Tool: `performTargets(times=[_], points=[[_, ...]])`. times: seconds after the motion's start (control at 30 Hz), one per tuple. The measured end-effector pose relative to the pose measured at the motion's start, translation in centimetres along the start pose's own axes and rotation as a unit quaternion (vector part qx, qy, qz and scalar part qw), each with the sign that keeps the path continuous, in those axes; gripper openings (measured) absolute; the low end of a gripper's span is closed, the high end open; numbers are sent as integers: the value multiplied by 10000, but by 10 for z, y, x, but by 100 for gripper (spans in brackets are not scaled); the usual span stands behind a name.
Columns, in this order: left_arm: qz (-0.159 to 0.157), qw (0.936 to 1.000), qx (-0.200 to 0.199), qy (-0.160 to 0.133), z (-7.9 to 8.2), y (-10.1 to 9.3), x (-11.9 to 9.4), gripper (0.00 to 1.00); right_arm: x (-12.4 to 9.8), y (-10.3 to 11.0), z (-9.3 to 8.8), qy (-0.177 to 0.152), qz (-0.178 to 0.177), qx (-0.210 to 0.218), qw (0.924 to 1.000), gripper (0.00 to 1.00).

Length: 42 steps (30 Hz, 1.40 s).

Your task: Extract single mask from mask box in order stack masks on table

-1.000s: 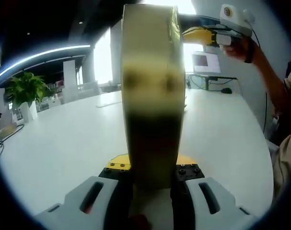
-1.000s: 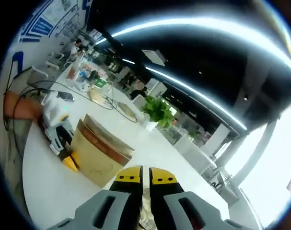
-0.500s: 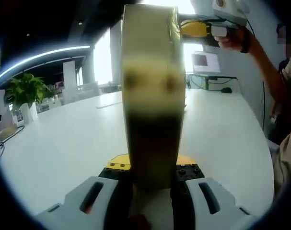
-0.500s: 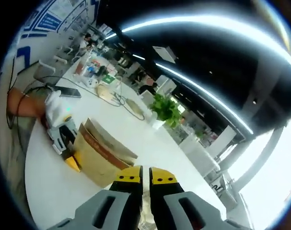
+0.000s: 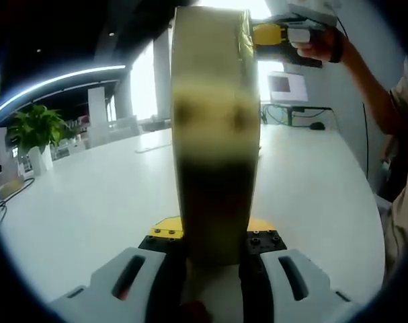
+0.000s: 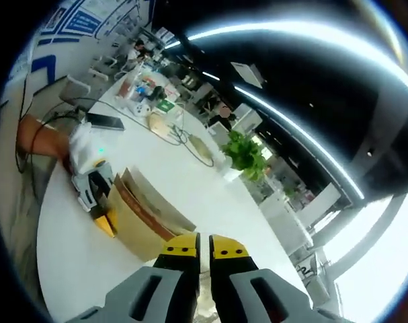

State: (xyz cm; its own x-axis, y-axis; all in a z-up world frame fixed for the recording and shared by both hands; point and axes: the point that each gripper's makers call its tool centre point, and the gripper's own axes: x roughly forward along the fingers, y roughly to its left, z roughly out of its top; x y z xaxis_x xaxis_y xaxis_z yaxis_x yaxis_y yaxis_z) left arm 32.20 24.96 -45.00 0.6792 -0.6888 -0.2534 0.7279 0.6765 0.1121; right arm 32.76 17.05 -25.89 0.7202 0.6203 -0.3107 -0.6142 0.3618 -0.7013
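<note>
The mask box (image 5: 214, 134), tall and tan, stands on the white table (image 5: 89, 195) with my left gripper (image 5: 214, 232) shut on its lower part. In the right gripper view the same mask box (image 6: 146, 219) sits below and to the left, and the left gripper (image 6: 96, 195) clamps its near end. My right gripper (image 6: 204, 245) is high above the table with its jaws almost together on a thin pale mask (image 6: 204, 306), which shows low between them. A hand holds the right gripper (image 5: 284, 37) at the top right, just beside the box's upper edge.
A potted plant (image 5: 35, 128) stands at the table's far left. A monitor (image 5: 288, 87) and cables sit on a desk behind. In the right gripper view a phone (image 6: 106, 121), cables and several small items (image 6: 150, 94) lie on the table behind the box, near the potted plant (image 6: 247, 151).
The right gripper has climbed up and drifted left toward the box's top edge. The box sits a little farther off in the right gripper view. The left gripper and box have stayed still.
</note>
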Motion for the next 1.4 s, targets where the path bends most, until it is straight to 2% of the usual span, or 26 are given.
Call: performTargets(times=[0.2, 0.7, 0.97, 1.07, 1.4], points=[[-12, 10000, -4, 1, 0, -1, 0, 20, 4, 6, 2, 90, 249, -288, 9992, 3], [-38, 10000, 86, -31, 2, -2, 1, 20, 8, 17, 13, 36, 843, -493, 9952, 6], [-58, 9999, 151, -52, 3, -4, 1, 20, 15, 41, 21, 84, 1438, -698, 9871, 8], [-67, 9998, 172, -59, 3, -5, 0, 20, 18, 46, 22, 127, 1493, -793, 9855, 14], [-90, 9997, 215, -76, 4, -6, 1, 20, 22, 59, 25, 159, 1730, -946, 9802, 13]])
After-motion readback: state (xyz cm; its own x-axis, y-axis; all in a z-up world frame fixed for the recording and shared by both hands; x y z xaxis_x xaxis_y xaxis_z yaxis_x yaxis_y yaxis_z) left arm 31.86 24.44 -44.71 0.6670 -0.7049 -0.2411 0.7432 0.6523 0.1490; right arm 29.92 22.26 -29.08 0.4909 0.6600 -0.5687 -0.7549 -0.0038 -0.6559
